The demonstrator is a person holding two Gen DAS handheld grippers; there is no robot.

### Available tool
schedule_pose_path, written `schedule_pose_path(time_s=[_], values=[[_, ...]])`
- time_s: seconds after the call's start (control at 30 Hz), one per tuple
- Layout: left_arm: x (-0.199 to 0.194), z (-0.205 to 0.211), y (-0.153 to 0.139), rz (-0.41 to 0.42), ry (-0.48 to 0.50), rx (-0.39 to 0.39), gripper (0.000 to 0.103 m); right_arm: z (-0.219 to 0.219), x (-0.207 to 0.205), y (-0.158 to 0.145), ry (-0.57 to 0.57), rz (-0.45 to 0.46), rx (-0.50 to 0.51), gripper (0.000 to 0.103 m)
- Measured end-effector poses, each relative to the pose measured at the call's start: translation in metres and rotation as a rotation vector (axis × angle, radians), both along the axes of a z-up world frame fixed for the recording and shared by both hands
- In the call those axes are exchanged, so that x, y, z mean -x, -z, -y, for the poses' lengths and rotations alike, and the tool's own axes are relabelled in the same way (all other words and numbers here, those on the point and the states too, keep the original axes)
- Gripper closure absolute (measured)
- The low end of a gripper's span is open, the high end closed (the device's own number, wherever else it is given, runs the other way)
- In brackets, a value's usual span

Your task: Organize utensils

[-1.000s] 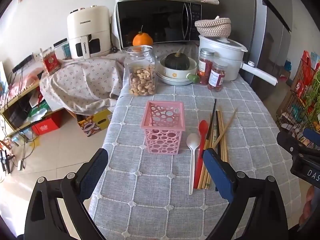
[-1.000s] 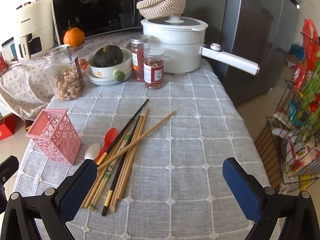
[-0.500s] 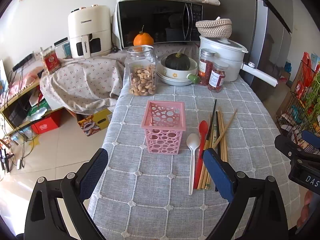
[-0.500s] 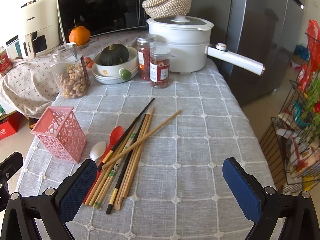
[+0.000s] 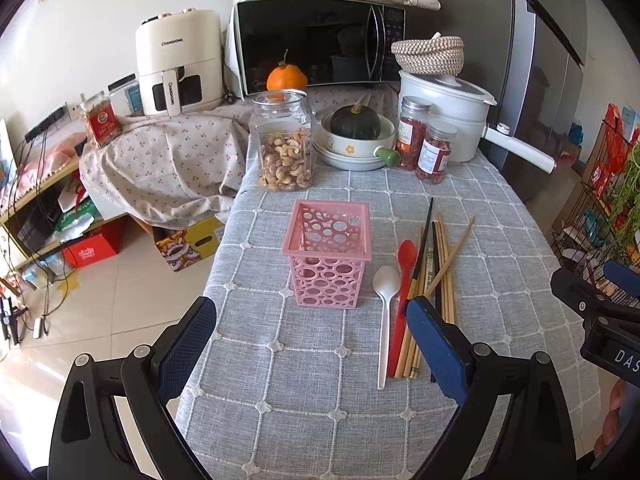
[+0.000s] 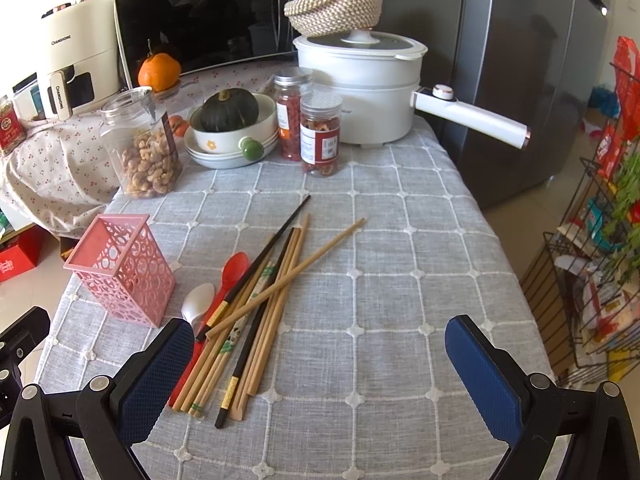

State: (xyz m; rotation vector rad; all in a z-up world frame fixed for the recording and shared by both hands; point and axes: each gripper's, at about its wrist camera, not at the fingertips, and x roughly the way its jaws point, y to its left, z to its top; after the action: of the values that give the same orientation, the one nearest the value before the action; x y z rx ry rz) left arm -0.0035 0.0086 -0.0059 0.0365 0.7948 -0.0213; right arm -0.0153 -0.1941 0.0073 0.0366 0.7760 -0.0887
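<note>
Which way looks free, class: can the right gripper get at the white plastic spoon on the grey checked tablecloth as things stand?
Probably yes. The right gripper is open and empty above the cloth, and the white plastic spoon lies uncovered beside the red spoon, with only the pink holder close by.

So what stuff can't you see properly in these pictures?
- White spoon: right wrist view, handle hidden behind the right gripper's finger.
- Red spoon: left wrist view, handle end hidden behind the left gripper's finger.
- Pink basket: its bottom inside cannot be made out in either view.
- Jar labels: print too small to read.
</note>
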Motion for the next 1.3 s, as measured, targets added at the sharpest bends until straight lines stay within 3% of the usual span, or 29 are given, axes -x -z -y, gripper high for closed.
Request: schedule_pose_path(time_s=[1.3], values=[[-0.005, -0.001, -0.007, 0.005, -0.005, -0.005, 0.005, 0.0, 0.001, -0.002, -0.002, 0.0, -0.022, 0.0]])
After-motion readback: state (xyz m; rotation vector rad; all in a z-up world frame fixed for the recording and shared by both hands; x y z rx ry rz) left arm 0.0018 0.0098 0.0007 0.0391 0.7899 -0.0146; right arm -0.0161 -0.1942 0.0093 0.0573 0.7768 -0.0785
